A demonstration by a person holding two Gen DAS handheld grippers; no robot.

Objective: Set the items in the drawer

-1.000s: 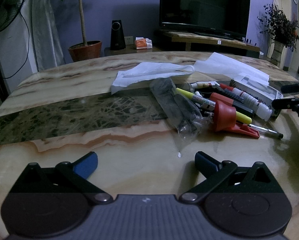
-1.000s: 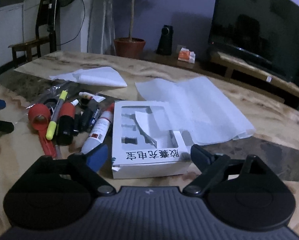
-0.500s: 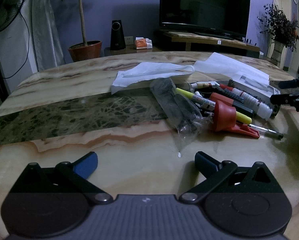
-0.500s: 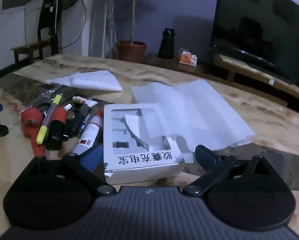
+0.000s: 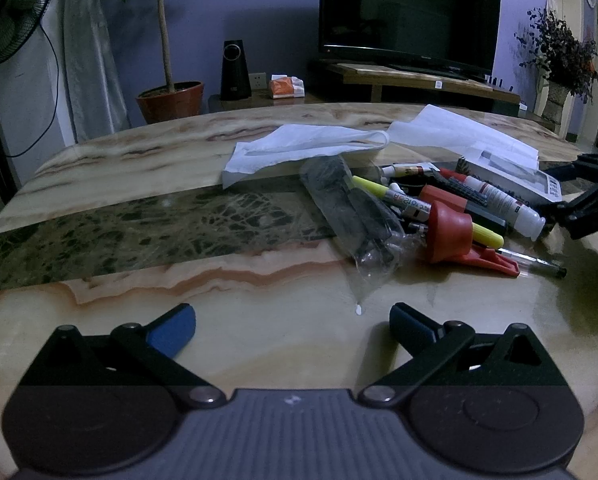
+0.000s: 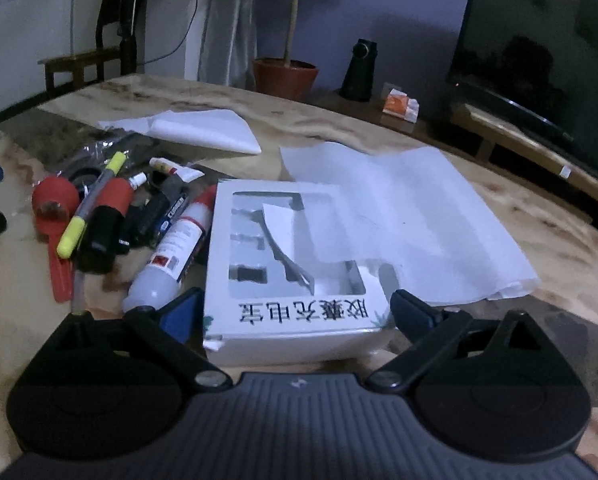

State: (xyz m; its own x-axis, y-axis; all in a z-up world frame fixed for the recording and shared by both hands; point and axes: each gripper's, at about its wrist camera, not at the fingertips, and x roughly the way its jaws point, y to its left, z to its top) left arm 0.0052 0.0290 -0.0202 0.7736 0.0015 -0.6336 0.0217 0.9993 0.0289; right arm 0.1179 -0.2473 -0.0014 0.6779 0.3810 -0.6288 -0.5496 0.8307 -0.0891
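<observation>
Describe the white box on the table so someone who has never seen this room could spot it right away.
On the marble table, look to the right end of the pile of pens and tubes. The box lies flat there, between the open fingers of the right tool, with a sheet of white paper over its far corner. Unlike its neighbours, it is a flat white carton with a cut-out window and black Chinese print.

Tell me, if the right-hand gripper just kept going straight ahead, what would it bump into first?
Most likely the white box. The right gripper is open, and the box's near end already sits between its fingers, apparently untouched. Beyond lies the sheet of white paper, though depth is hard to judge.
</observation>
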